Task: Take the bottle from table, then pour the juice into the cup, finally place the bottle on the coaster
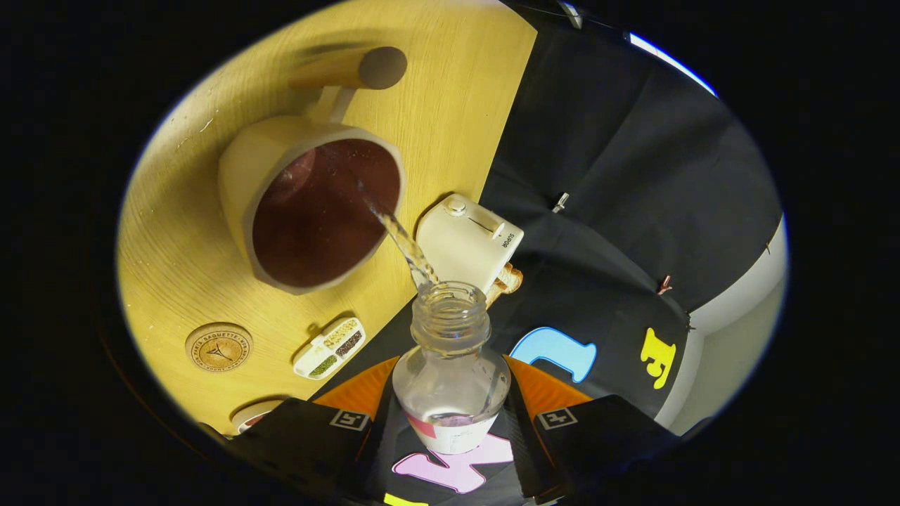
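I had the bottle (451, 365) clamped between the two fingers of the gripper (450, 422), both pressing on its lower body near the label, with the neck pointing forward and tipped toward the cup (309, 211). A thin clear stream (404, 242) left the open mouth and arced into the cup, landing just inside the rim on the side nearest the bottle. The cup stood on the wooden table (176, 281), its dark interior facing me and its handle on the far side from the bottle.

Taking the cup as my landmark: the round wooden coaster (219, 346) lay on the table on the cup's near side, well apart from it and off to the side of the stream. A small divided dish of seeds (329, 348) sat between the coaster and the bottle. A white appliance (470, 242) stood just beside the cup at the table's edge, close to the stream. Beyond the cup lay a wooden cylinder (351, 68).

I judged the bottle to be light, with little liquid left in it, and its clear plastic wall thin enough to dent and smooth enough to slip. The grip low on the body seemed right; I would squeeze no harder, and keep that hold for setting it upright on the coaster.
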The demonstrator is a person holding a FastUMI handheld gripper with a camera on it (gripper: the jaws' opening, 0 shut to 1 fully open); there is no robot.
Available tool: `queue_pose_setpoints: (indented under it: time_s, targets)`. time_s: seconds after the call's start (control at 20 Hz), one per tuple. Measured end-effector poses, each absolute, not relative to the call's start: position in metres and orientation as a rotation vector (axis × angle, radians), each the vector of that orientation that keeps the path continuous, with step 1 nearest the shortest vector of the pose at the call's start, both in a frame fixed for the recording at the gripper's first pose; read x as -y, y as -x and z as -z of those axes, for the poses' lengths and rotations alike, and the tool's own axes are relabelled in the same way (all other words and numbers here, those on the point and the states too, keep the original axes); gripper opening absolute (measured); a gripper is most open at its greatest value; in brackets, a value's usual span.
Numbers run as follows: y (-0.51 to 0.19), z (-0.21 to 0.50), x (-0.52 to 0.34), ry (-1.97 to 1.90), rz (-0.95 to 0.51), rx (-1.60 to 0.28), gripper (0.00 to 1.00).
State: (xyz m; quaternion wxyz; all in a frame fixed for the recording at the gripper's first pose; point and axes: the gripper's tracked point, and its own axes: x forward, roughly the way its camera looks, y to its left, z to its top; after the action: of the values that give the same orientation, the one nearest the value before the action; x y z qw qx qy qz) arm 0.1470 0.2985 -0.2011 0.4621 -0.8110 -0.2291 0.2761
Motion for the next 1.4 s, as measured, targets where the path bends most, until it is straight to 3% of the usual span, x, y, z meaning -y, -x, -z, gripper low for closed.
queue_pose_setpoints:
  time_s: [0.6,1.4]
  targets:
    - [-0.143,0.195,-0.301,2.065,-0.696,0.640,0.71]
    - [-0.146,0.207,-0.294,2.082,-0.723,0.602,0.71]
